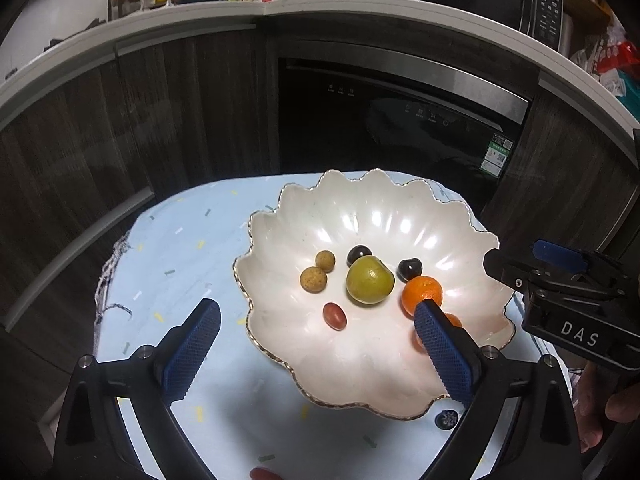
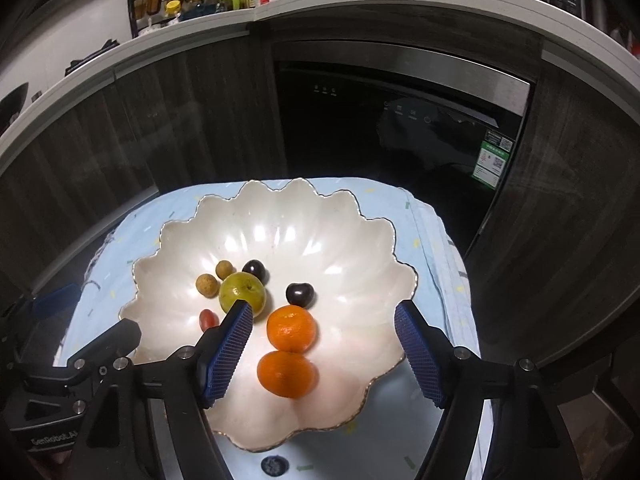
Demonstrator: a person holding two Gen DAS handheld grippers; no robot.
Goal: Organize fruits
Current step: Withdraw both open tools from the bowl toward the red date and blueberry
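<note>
Eight fruits in scalloped white bowl (image 2: 360, 248) on pale blue cloth (image 1: 188, 240) — green plum (image 2: 242, 292), two oranges (image 2: 291, 328) touching, two dark cherries (image 2: 300, 294), two tan longans (image 1: 313, 279), one red jujube (image 1: 335, 315). Left gripper (image 1: 316, 340) spread wide, empty, above near-left rim. Right gripper (image 2: 324, 344) parted, nothing pinched — near orange (image 2: 286, 374) lying loose between blue pads (image 2: 228, 352). Blueberry (image 2: 274, 465) on cloth, just outside near rim.
</note>
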